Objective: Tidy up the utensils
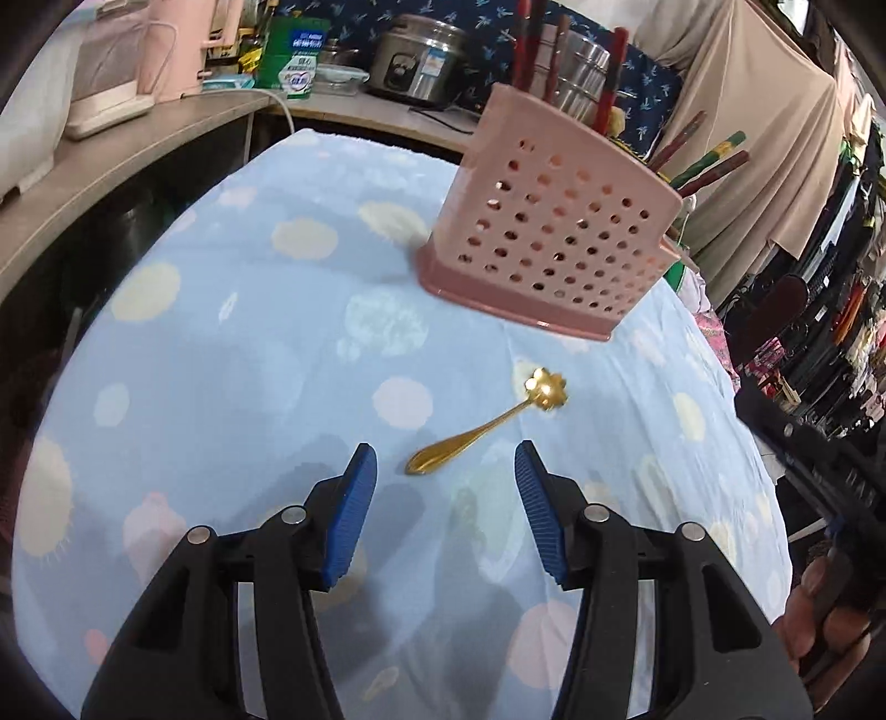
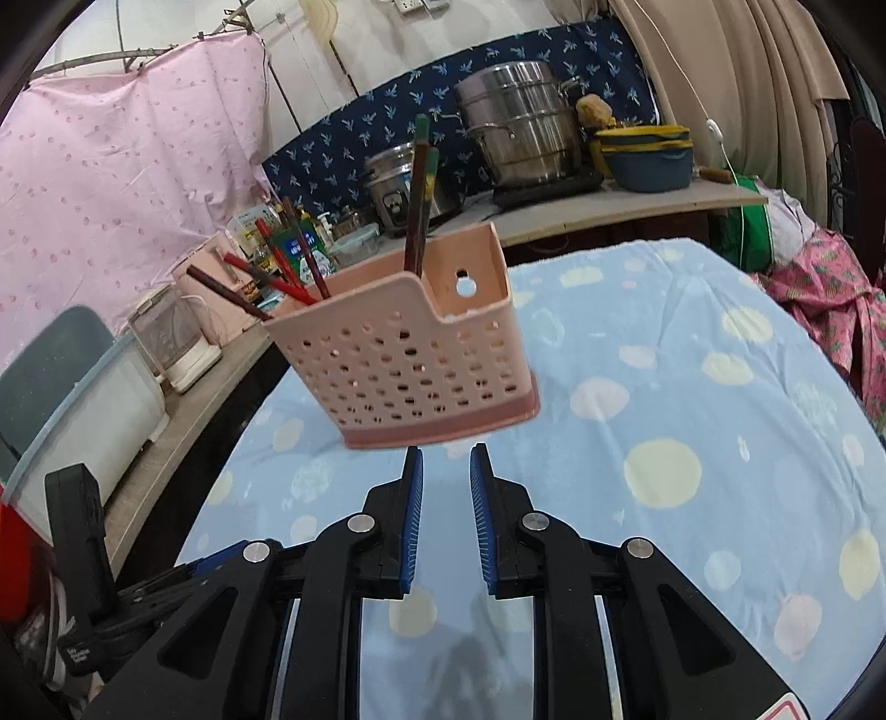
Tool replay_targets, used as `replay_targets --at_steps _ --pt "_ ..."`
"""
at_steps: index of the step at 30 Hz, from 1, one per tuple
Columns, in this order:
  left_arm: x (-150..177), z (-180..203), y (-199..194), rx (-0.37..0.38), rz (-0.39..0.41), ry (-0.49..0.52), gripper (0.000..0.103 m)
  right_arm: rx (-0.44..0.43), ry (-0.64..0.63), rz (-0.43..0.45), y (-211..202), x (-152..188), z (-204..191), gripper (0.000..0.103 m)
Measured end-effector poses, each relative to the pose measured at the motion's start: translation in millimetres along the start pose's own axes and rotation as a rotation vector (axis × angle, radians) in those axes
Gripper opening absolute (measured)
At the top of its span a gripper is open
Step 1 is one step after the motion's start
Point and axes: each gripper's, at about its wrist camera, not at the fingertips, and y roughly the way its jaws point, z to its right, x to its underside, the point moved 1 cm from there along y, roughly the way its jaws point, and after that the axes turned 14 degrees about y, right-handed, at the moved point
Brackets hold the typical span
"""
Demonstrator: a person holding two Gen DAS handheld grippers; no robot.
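A gold spoon (image 1: 487,425) with a flower-shaped bowl lies on the blue dotted cloth (image 1: 232,354). My left gripper (image 1: 446,462) is open just above the cloth, its blue fingers either side of the spoon's handle end, not touching it. A pink perforated utensil holder (image 1: 548,243) stands beyond the spoon with several chopsticks (image 1: 612,77) in it. In the right wrist view the holder (image 2: 410,354) stands right in front of my right gripper (image 2: 446,459), whose fingers are slightly apart and empty. Chopsticks (image 2: 418,205) stick up from it.
A wooden counter (image 1: 127,149) runs along the left and back, carrying a rice cooker (image 1: 418,58), steel pots (image 2: 520,127), pink appliances (image 1: 166,50) and boxes. Clothes hang at the right (image 1: 775,138). The cloth-covered table (image 2: 692,387) extends right of the holder.
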Motion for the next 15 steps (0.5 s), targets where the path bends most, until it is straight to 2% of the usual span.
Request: replay_targets --at_steps 6,12,13,15 --pt "6 -6 9 0.053 -0.020 -0.066 0.053 0.017 0.028 -0.078 11 30 10 0.018" --pt "0 -11 21 0.089 -0.016 -0.124 0.052 0.020 0.036 -0.099 17 39 8 0.018" --pt "-1 -11 22 0.087 -0.019 -0.125 0.050 0.020 0.035 -0.102 18 39 7 0.018" --pt "-5 -9 26 0.098 -0.028 -0.125 0.037 0.019 0.037 -0.106 18 40 7 0.018"
